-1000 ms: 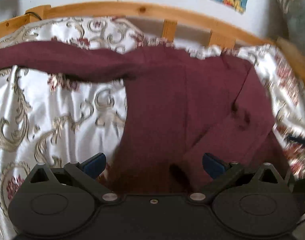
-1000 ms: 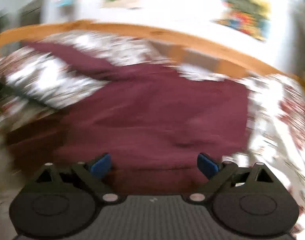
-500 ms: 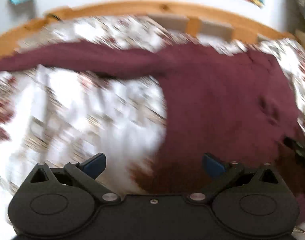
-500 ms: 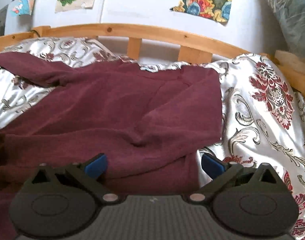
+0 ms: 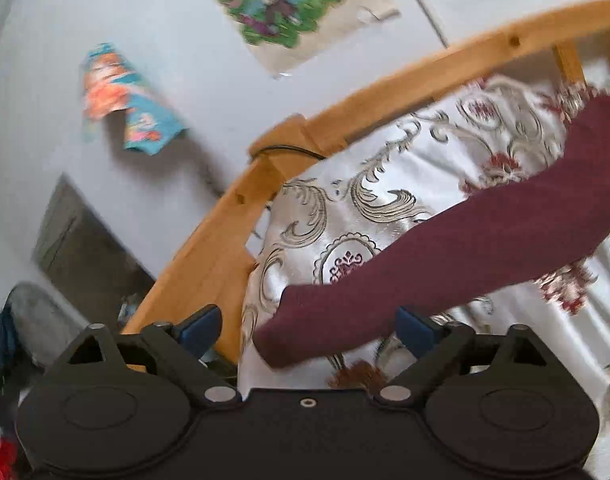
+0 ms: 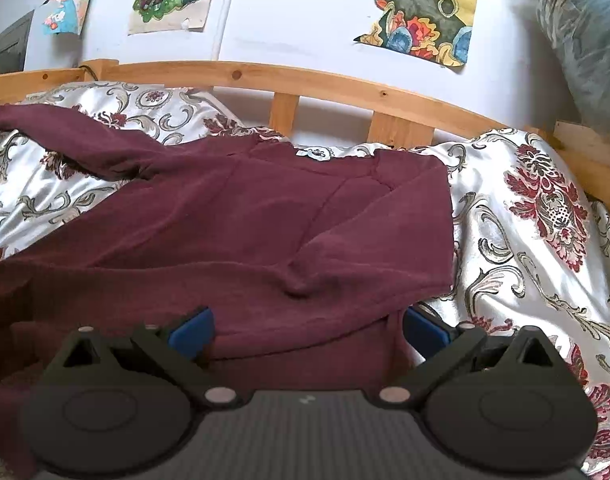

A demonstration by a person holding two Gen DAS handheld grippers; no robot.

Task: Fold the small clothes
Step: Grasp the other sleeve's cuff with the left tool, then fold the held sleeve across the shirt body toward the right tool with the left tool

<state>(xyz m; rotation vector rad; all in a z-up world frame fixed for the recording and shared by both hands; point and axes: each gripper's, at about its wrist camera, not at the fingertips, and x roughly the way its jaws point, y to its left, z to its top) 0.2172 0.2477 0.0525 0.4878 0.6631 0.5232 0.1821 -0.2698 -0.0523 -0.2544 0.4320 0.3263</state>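
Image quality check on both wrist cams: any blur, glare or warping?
Left wrist: wall posters smeared by motion blur, sleeve softer; bed rail bowed by the fisheye. Right wrist: sharp, even daylight, mild sheen on the satin bedspread, rail curved too, sweater crisp.

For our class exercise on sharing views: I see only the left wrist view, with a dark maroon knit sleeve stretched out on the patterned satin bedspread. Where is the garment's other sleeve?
Observer: In the right wrist view, the other sleeve is folded across the body of the dark maroon knit sweater.
Operator: Which way does the neckline face?
Observer: The neckline lies at the far side, near the wooden bed rail.
Operator: And the right gripper?
Observer: The right gripper is open over the sweater's near edge, gripping nothing.
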